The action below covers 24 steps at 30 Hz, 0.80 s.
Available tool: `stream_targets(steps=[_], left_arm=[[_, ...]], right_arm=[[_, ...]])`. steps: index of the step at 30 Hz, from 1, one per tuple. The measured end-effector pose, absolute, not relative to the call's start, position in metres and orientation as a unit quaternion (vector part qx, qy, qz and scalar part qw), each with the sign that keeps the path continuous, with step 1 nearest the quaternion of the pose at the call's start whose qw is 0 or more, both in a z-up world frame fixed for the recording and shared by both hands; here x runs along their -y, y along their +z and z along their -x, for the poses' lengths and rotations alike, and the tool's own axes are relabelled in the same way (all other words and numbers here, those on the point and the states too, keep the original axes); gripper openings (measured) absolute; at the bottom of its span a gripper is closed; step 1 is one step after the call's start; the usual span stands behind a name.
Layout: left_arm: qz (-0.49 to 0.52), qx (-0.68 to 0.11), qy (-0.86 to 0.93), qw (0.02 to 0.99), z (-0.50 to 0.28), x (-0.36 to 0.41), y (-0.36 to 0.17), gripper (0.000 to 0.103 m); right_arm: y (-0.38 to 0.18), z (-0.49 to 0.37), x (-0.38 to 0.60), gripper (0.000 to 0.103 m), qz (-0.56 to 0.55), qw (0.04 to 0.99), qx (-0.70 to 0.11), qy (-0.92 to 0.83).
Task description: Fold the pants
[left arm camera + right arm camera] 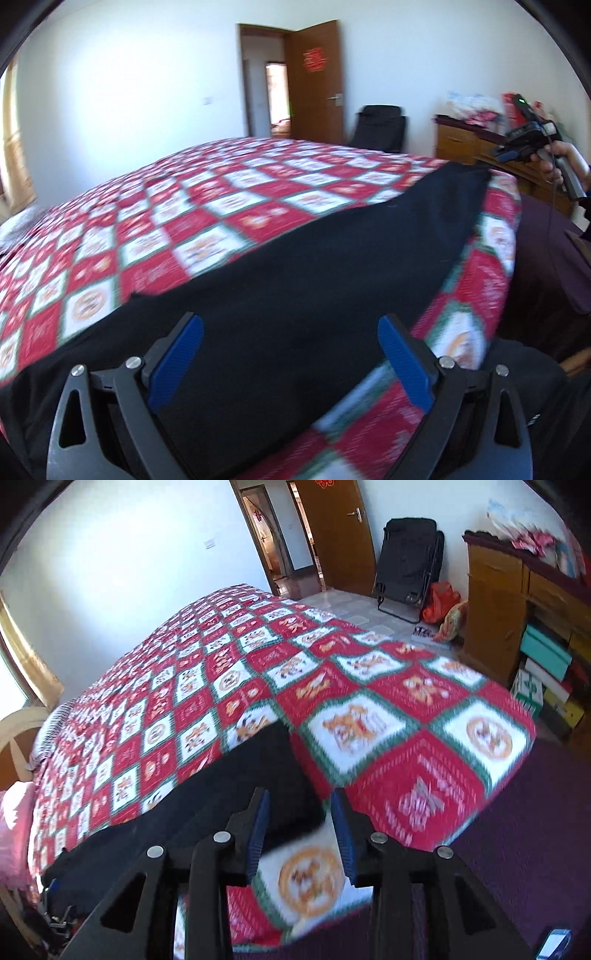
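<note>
One pair of black pants (295,273) lies flat along the near edge of the bed's checked quilt (207,206). Two grippers hover over it: the left gripper (290,332) fingers spread wide, the right gripper (300,808) fingers partly apart, both empty.

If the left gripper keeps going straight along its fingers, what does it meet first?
Most likely the black pants: they lie on the checked bedspread right ahead of the open left gripper. Depth is unclear through the fisheye.
</note>
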<state>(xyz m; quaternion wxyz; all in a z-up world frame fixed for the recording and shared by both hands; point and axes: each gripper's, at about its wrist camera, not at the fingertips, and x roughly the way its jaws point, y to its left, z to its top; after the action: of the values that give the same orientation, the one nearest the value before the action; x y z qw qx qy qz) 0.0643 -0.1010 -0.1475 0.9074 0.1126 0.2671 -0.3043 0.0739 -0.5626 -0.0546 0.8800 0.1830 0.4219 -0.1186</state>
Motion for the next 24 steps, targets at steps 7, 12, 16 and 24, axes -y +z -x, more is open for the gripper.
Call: stream_targets(steps=[7, 12, 16, 24], left_arm=[[-0.179, -0.274, -0.361, 0.873, -0.058, 0.152, -0.154, 0.07], [-0.19, -0.297, -0.379, 0.856, -0.057, 0.171, -0.168, 0.063], [-0.209, -0.304, -0.381, 0.848, -0.057, 0.182, -0.179, 0.062], [-0.186, -0.313, -0.391, 0.845, -0.059, 0.181, -0.172, 0.044]], right_arm=[[-0.077, -0.078, 0.556, 0.037, -0.217, 0.871, -0.427, -0.105], [-0.091, -0.086, 0.553, 0.037, -0.216, 0.869, -0.43, -0.117], [-0.093, -0.087, 0.55, 0.037, -0.208, 0.873, -0.423, -0.127], [-0.091, -0.086, 0.547, 0.016, -0.196, 0.883, -0.404, -0.134]])
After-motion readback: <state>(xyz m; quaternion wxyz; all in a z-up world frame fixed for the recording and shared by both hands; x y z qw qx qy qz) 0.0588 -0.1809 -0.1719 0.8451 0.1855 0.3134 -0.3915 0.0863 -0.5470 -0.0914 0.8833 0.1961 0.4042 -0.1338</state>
